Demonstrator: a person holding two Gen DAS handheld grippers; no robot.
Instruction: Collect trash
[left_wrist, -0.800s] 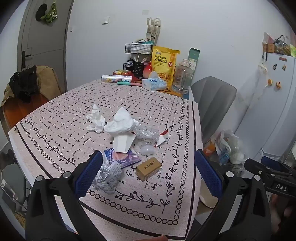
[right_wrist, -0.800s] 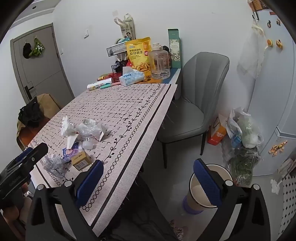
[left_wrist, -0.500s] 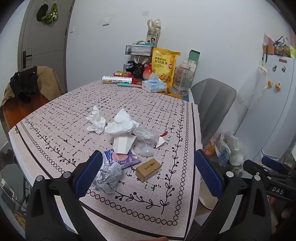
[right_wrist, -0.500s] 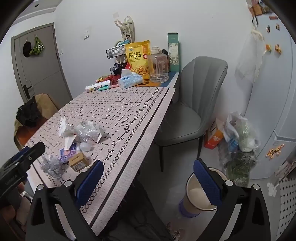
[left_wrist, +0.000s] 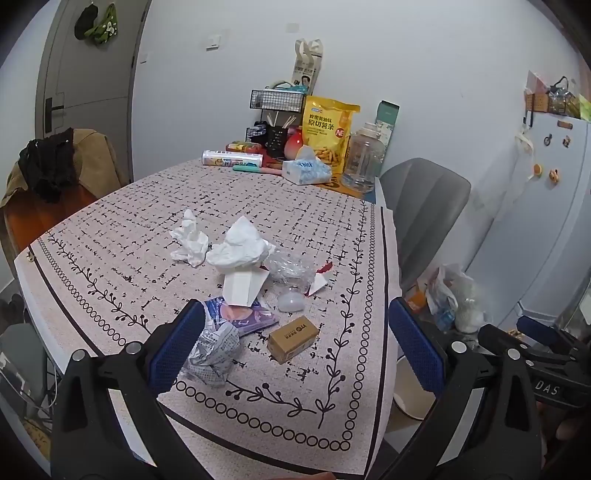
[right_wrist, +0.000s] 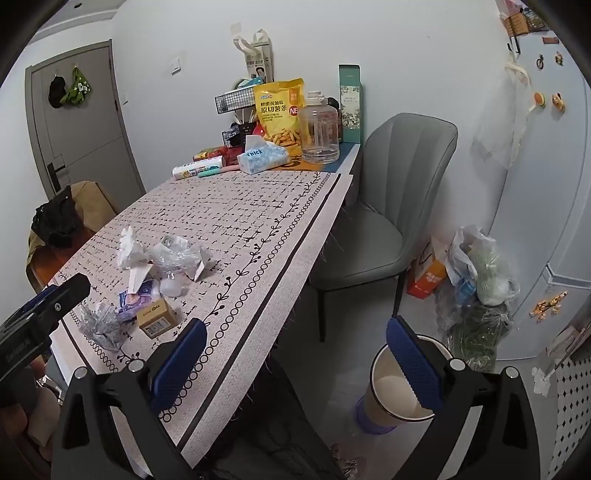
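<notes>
Trash lies near the table's front corner: a small cardboard box (left_wrist: 293, 338), a crumpled newspaper ball (left_wrist: 213, 350), a purple wrapper (left_wrist: 242, 316), white tissues (left_wrist: 240, 246), a folded white card (left_wrist: 242, 288) and clear crumpled plastic (left_wrist: 290, 266). The same pile shows in the right wrist view, with the box (right_wrist: 156, 318) at its near edge. My left gripper (left_wrist: 295, 349) is open and empty above the table's front edge, the newspaper ball by its left finger. My right gripper (right_wrist: 295, 363) is open and empty, beside the table's right edge. A white bin (right_wrist: 399, 387) stands on the floor under its right finger.
The patterned tablecloth (left_wrist: 110, 236) covers the table. A grey chair (right_wrist: 388, 206) stands at the table's right side. A tissue pack (left_wrist: 306, 170), yellow snack bag (left_wrist: 327, 129), clear jar (left_wrist: 362, 158) and wire rack (left_wrist: 277, 101) stand at the far end. Plastic bags (right_wrist: 476, 266) sit by the fridge.
Both grippers have drifted slightly; the right wrist view has pulled back and lifted a little, so the bin sits lower between the fingers. Nothing was grasped.
</notes>
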